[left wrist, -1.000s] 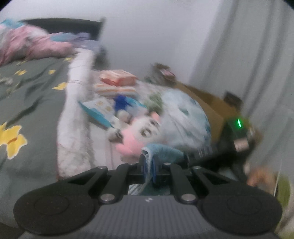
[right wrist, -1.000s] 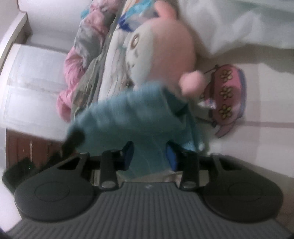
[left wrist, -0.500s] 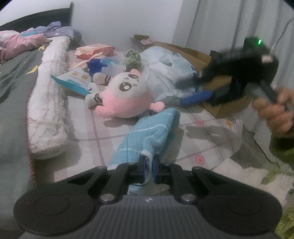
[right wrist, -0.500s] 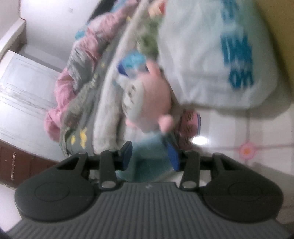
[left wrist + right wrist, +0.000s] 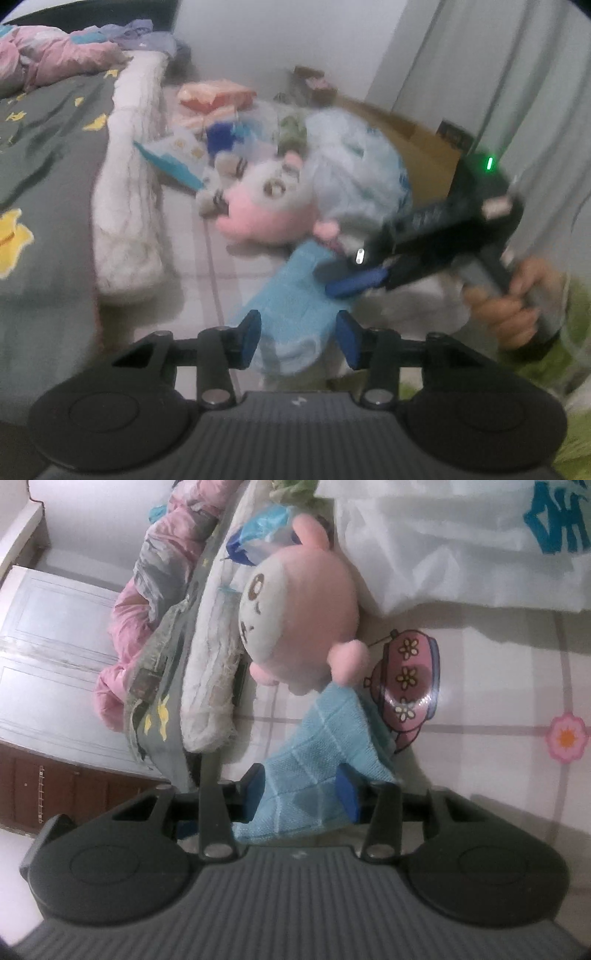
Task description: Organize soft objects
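Note:
A light blue towel (image 5: 295, 306) lies on the patterned floor mat, one end against a pink and white plush toy (image 5: 269, 210). My left gripper (image 5: 298, 338) is open, its blue pads on either side of the towel's near end. My right gripper (image 5: 301, 794) is open too, with the towel (image 5: 321, 753) between its pads; it also shows in the left wrist view (image 5: 354, 284), over the towel's far end. The plush (image 5: 299, 624) lies just beyond the towel.
A bed with a grey flowered cover (image 5: 40, 155) and a white folded blanket (image 5: 129, 206) runs along the left. A white plastic bag (image 5: 461, 542), a cardboard box (image 5: 417, 155), packets and small items sit behind the plush. Curtains (image 5: 517, 92) hang at the right.
My left gripper has opened and let go of the towel's near end. My right gripper has come back down over the towel's far end. The towel lies on the mat.

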Available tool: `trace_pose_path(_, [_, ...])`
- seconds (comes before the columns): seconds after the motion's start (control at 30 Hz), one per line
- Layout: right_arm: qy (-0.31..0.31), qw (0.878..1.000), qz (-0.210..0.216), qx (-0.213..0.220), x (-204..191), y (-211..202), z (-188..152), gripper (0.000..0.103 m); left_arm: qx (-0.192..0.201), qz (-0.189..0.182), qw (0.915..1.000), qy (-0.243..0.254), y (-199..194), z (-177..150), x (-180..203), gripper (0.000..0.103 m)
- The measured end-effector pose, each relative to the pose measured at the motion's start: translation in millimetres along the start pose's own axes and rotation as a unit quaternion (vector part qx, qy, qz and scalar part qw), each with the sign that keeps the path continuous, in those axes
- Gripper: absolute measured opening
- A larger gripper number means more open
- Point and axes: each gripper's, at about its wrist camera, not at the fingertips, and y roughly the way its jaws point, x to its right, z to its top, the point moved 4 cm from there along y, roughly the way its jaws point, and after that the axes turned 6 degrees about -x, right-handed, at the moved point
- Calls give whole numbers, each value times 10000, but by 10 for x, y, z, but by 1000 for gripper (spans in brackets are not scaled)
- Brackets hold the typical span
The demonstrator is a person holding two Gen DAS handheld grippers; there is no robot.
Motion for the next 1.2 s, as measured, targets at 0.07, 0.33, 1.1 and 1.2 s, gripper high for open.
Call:
trace_pose_path(0.07, [-74,10000,-49,-25,10,-9,-26,42,136,23,9999,-31,-15,95,-16,52])
trace_pose_path(0.33, [5,9999,160,14,35,-117,-60,48,-971,988,9887,566,696,285,-40,50])
trace_pose_path(1.1, [897,9945,472,248,289,-53,-303,58,-1210,-167,9914,-467,732,162,72,18])
trace_pose_path(1.2, [744,9954,490,348,263,-154,-348,41,-1051,-165,9938,-334,564,208,230,17])
